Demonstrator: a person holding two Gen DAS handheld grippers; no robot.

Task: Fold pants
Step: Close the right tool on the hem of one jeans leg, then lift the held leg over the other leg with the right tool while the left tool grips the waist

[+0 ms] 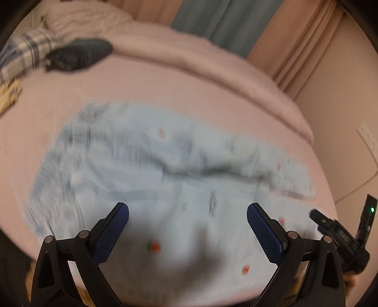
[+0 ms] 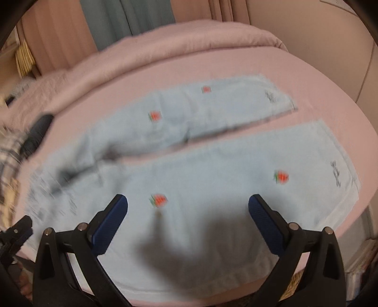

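Light blue pants (image 2: 212, 170) with small red strawberry prints lie spread on a pink bed, both legs stretched toward the right, waist at the left. In the left wrist view the pants (image 1: 146, 170) look bunched near the waist and blurred. My left gripper (image 1: 187, 212) is open and empty above the near part of the pants. My right gripper (image 2: 187, 205) is open and empty above the near leg. The right gripper also shows at the right edge of the left wrist view (image 1: 335, 226), and the left gripper shows at the left edge of the right wrist view (image 2: 16, 233).
A pink bed sheet (image 1: 212, 89) with a rolled pink duvet (image 1: 189, 54) along its far side. A dark garment (image 1: 78, 54) and a plaid cloth (image 1: 26, 52) lie at the far left. Curtains (image 1: 224, 21) and a wall stand behind.
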